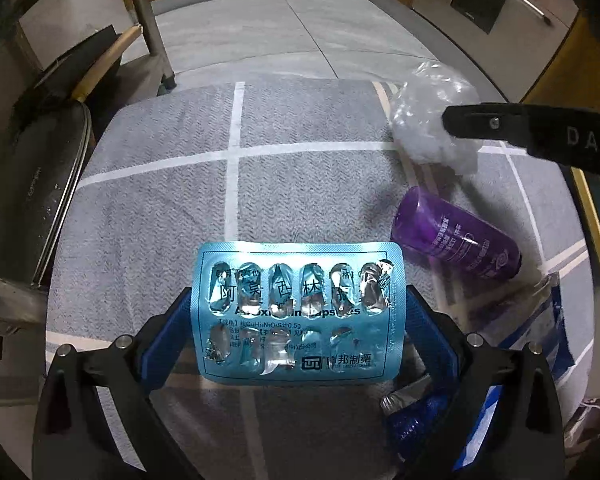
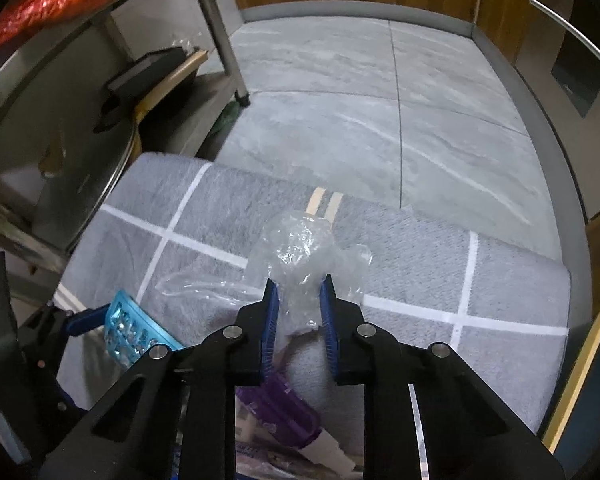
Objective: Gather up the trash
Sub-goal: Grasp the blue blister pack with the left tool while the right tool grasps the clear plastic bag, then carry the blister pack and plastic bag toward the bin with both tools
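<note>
Grey tile floor [image 2: 380, 92] and wood-panel walls behind; work surface is a grey mat with white grid lines [image 1: 236, 152] laid out as the staging area for the trash. Main item right now: crumpled clear plastic wrap [image 2: 300, 252], sitting near the mat's far edge. Right gripper [image 2: 299, 284] has it between the blue pads, jaws narrowed around the lower part of the wad; from the left wrist view the same black finger [image 1: 492, 122] lies across the white-looking bundle [image 1: 432, 120]. Plastic fills the gap, so I read it as clamped, though pad contact on the thin film is hard to confirm. Low, steep approach makes sense: soft film needs a pinch on the bunched part, not a loose flap. Left gripper [image 1: 298, 304] holds an emptied blue pill blister pack [image 1: 298, 312] by its side edges, foil face toward the camera, jaws wide because the pack is wide; it hangs above the mat. Right wrist view shows that pack edge-on [image 2: 130, 334]. Still on the mat: purple bottle [image 1: 456, 236] on its side just beside the wrap, plus a blue-and-white packet [image 1: 540, 320] nearer the camera. No bin visible.
</note>
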`<state>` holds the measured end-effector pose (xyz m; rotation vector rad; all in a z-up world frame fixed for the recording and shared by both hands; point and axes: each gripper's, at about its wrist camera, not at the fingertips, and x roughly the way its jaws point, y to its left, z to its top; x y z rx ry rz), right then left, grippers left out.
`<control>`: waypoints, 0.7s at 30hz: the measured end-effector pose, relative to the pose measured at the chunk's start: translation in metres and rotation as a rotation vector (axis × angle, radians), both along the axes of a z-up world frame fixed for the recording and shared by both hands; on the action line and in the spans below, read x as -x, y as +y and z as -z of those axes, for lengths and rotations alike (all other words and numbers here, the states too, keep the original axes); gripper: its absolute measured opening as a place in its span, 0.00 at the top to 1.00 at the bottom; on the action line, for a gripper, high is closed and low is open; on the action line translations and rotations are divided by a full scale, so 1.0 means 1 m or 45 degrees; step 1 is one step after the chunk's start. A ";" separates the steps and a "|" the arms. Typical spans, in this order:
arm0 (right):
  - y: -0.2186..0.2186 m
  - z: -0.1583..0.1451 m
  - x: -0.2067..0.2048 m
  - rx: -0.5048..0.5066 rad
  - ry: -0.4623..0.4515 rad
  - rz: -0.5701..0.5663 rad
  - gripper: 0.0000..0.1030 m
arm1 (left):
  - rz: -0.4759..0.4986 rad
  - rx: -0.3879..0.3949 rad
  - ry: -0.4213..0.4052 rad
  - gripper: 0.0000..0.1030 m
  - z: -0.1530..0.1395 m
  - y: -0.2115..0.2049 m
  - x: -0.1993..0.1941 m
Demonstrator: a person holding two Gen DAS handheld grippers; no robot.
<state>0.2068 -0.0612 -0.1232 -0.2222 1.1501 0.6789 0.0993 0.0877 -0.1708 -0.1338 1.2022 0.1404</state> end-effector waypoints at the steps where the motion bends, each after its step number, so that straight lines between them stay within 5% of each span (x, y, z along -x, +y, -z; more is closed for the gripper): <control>1: -0.001 -0.001 -0.001 -0.001 -0.004 0.004 0.79 | 0.001 -0.003 -0.002 0.06 -0.001 -0.001 0.001; 21: -0.045 -0.047 0.007 -0.002 -0.149 0.074 0.82 | 0.001 -0.052 -0.169 0.06 -0.044 -0.013 0.018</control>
